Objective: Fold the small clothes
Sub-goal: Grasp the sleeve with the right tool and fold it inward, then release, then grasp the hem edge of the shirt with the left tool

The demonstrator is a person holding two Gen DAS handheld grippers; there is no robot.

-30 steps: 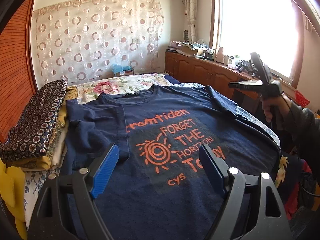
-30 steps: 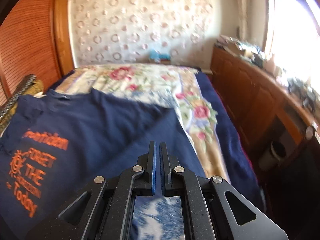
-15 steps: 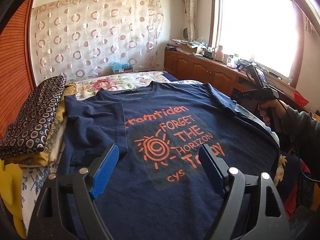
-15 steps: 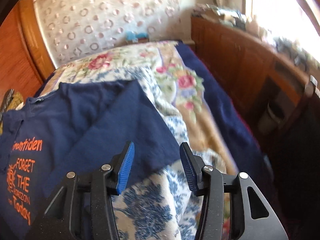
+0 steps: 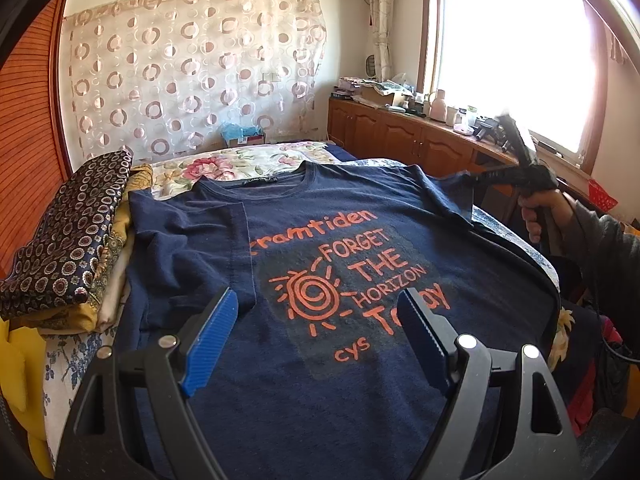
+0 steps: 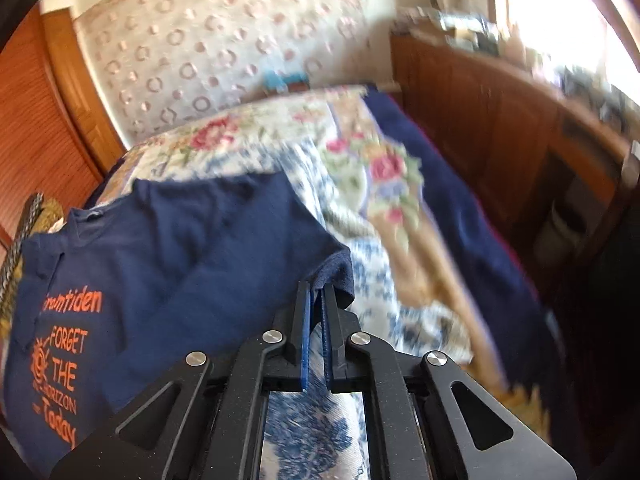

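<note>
On sleeve (image 6: 336, 276), right fingers (image 6: 331, 312) newly closed.

Matt navy cloth T-shirt (image 5: 360, 360), ribbed blue tool pads (image 5: 212, 344), glossy wood cabinets (image 5: 400, 136)

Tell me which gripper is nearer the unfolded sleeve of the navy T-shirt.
Right. The right gripper is shut on the sleeve hem at the bed's window side. The left gripper hovers open above the T-shirt lower front, well away from that sleeve.

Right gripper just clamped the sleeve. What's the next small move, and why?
Probably carry the right sleeve inward across the navy T-shirt. The right gripper is shut on its hem, the left sleeve already lies folded over the chest, and the left gripper hovers open.
</note>
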